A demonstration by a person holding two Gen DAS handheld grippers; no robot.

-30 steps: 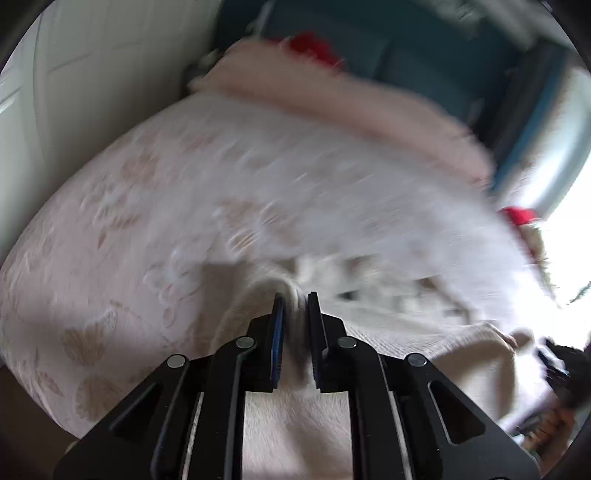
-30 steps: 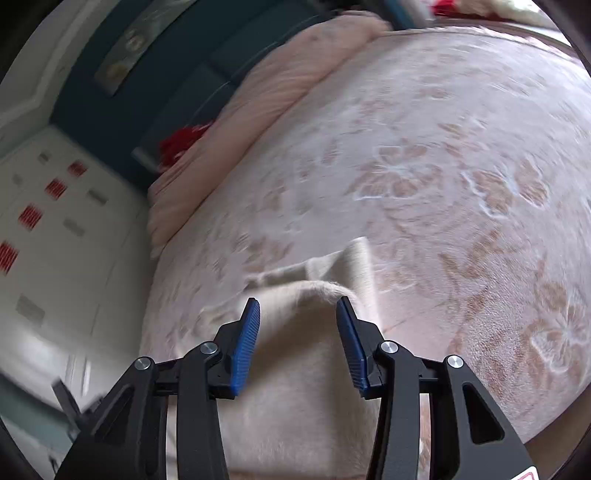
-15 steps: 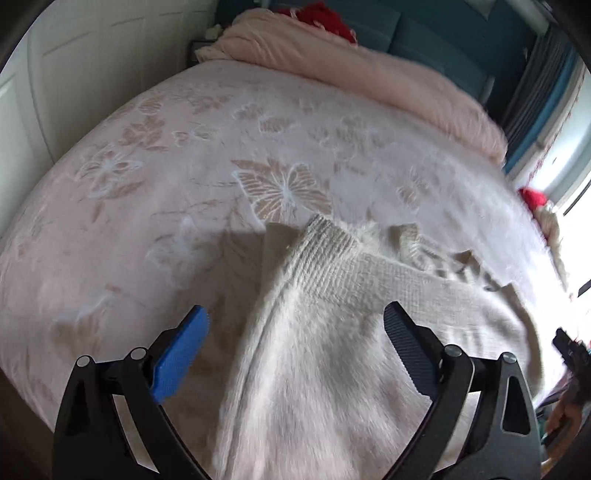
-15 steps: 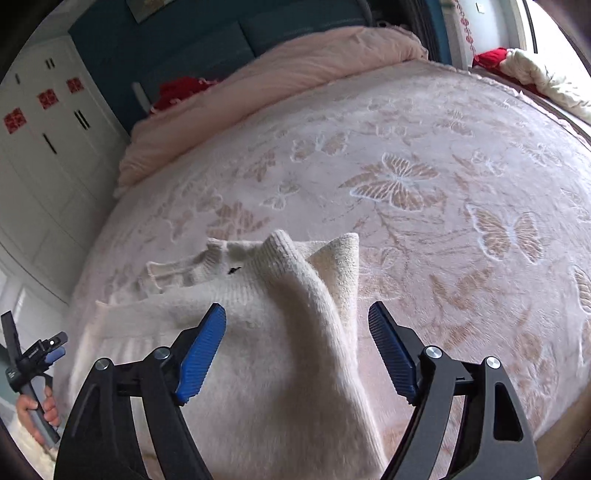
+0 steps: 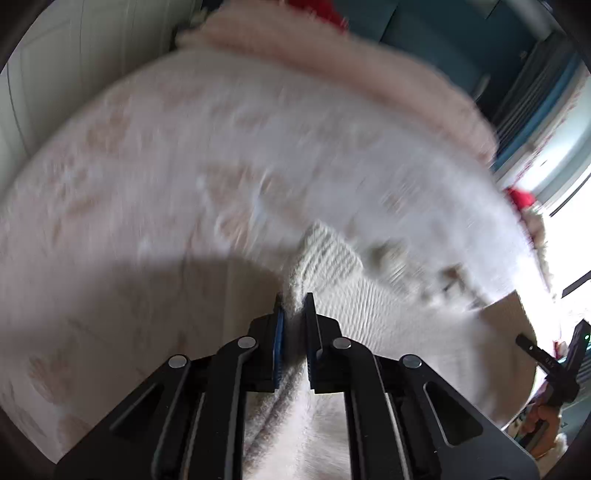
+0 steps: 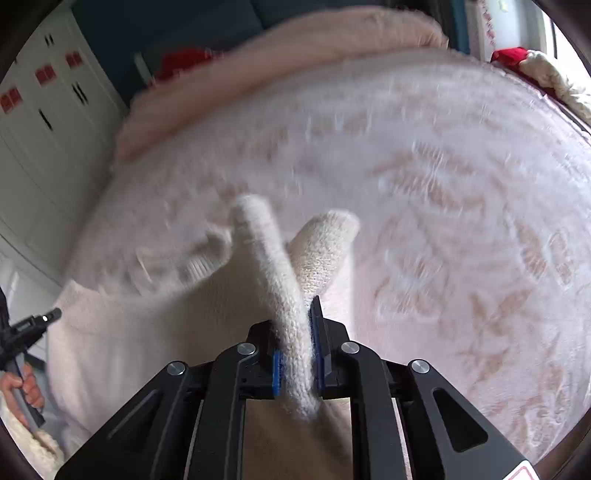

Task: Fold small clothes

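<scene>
Through your left wrist camera, a bed (image 5: 184, 166) fills the view, covered in a pale pink bedspread with a faint floral pattern, all smeared by motion blur. A rolled pink blanket (image 5: 351, 70) lies along its far edge, one red item (image 5: 321, 11) behind it and a dark teal wall beyond. One cream knitted sweater (image 5: 388, 314) lies on the near part of the bed. Your left gripper (image 5: 294, 306) has its fingers pressed together on a bunched ridge of the sweater just below a ribbed cuff (image 5: 325, 254). At the right edge your other tool (image 5: 557, 362) shows.

Through your right wrist camera, the same bed (image 6: 461, 206) is backed by white cabinet doors (image 6: 40, 122) bearing three red stickers. The sweater (image 6: 155, 325) spreads leftward. Your right gripper (image 6: 299, 325) pinches one raised fold of knit, which runs up between the fingers; a ribbed cuff (image 6: 325, 243) stands just beyond the tips. Your left hand (image 6: 22, 384) grips its tool at the left edge.
</scene>
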